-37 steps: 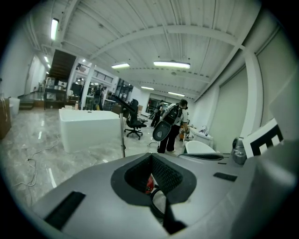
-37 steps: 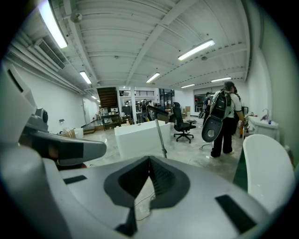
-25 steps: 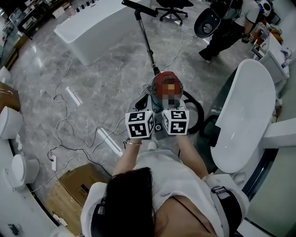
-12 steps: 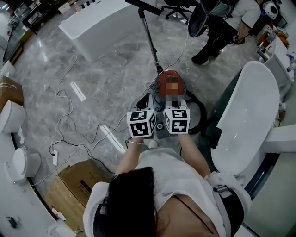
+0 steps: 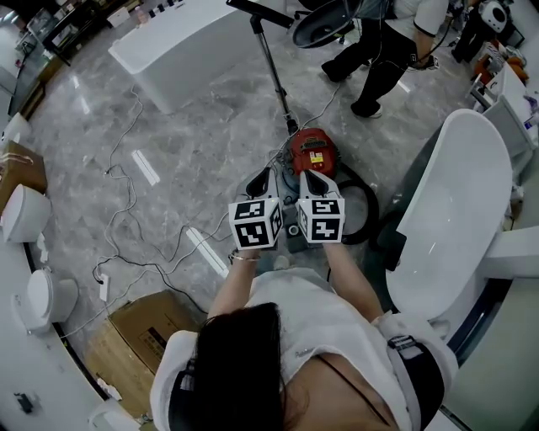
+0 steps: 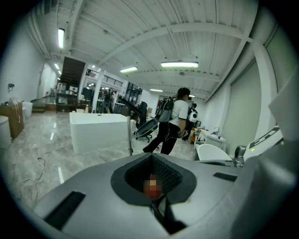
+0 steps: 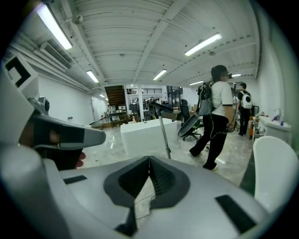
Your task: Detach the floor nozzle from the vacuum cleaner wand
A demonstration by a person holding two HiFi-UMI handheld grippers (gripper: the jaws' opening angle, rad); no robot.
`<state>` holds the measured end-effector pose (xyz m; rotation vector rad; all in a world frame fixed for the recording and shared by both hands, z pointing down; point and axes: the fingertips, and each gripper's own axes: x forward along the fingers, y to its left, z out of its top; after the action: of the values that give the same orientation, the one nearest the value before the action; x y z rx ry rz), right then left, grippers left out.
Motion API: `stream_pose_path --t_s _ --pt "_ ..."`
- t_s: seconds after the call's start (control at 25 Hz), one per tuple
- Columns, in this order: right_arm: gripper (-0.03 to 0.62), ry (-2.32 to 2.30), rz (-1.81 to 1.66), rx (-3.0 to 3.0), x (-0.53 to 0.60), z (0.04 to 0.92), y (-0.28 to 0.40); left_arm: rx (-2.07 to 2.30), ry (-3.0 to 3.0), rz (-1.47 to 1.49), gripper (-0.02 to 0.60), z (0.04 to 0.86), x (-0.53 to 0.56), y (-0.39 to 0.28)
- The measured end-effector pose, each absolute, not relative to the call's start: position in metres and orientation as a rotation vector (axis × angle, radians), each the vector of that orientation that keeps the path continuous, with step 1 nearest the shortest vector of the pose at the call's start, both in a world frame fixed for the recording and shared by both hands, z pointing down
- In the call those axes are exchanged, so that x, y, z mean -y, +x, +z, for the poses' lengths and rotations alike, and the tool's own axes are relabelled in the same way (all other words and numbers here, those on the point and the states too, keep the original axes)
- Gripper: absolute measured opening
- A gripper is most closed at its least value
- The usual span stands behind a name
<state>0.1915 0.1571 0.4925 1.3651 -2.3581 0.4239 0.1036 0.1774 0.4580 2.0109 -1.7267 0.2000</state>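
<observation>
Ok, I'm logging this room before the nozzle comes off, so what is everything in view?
vacuum cleaner: one, red, on the floor just ahead of the grippers
wand: one, dark, running up from the vacuum cleaner
floor nozzle: one, black, at the wand's far end
hose: one, black, looped right of the vacuum cleaner
counter block: one, white, beyond the wand
tub: one, white, far right
cardboard boxes: two, brown, left
cables: several, white, across the floor
office chair: one, dark, beside the nearer person
people: two, white tops, background
left gripper: one, grey, shut, empty
right gripper: one, grey, shut, empty
</observation>
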Motion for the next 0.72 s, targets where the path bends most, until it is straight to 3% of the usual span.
stream_pose_path --t_s 0.72 --pt "0.015 1.364 0.391 2.342 -0.124 0.496 0.163 1.710 2.007 0.154 0.005 0.459 -0.146 0.076"
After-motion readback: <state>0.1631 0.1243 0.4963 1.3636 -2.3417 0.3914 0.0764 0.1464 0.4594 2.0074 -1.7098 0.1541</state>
